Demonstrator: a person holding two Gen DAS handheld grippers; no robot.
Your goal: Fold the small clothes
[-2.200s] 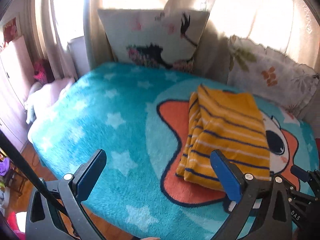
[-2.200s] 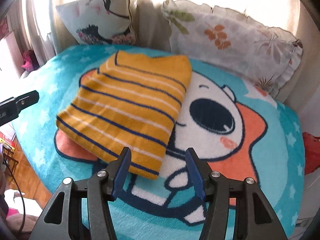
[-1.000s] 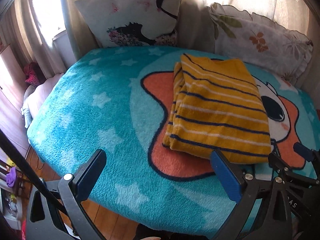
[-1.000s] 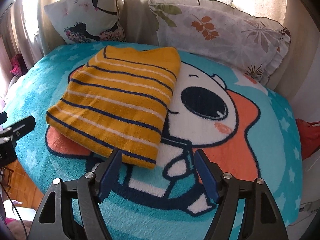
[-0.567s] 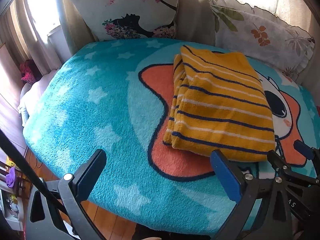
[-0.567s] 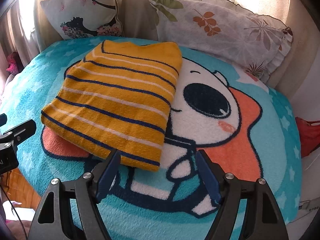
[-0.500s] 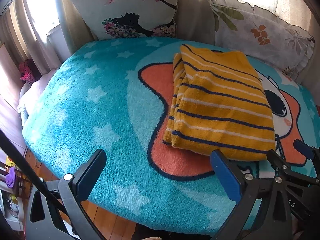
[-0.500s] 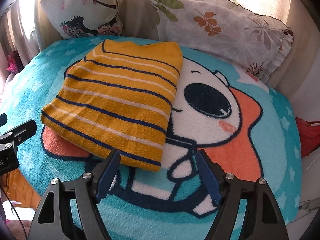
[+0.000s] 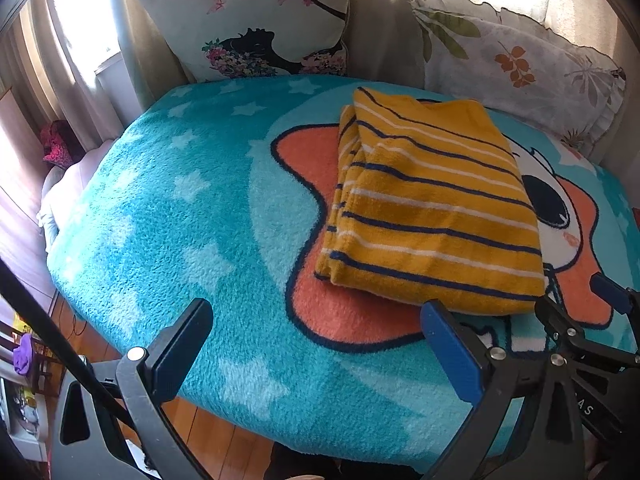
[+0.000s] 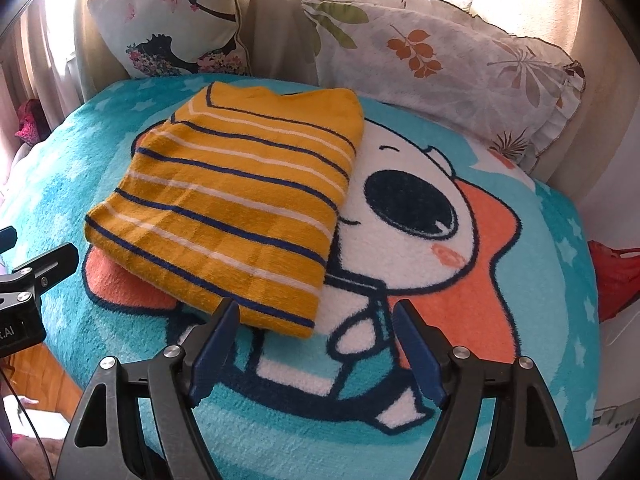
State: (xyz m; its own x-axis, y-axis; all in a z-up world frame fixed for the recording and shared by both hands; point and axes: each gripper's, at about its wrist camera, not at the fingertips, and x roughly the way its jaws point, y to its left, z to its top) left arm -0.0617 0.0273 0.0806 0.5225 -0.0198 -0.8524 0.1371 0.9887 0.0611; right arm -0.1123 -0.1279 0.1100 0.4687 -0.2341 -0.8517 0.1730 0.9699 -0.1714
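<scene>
1. One yellow striped garment (image 9: pixel 432 216) lies folded into a thick rectangle on the teal star blanket (image 9: pixel 168 208), over the orange star of the cartoon print; in the right wrist view the garment (image 10: pixel 236 208) sits left of the cartoon's big dark eye.
2. Its near edge is partly hidden: the left gripper (image 9: pixel 316 344) has one blue finger pad in front of the near right corner, and the right gripper (image 10: pixel 316 344) has its left finger pad over the near edge.
3. How many layers the fold holds cannot be made out; stacked edges show only along its left side.
4. Both grippers have their fingers spread wide with nothing between them, low over the blanket's near part.
5. Two pillows lean at the back: one printed pillow (image 9: pixel 256 28) with a dark figure and butterflies, one leaf-print pillow (image 9: pixel 516 64) with a ruffled edge.
6. A red item (image 10: pixel 616 272) at the right edge is cut off and cannot be identified.
7. Wooden floor (image 9: pixel 208 432) shows below the blanket's edge.
</scene>
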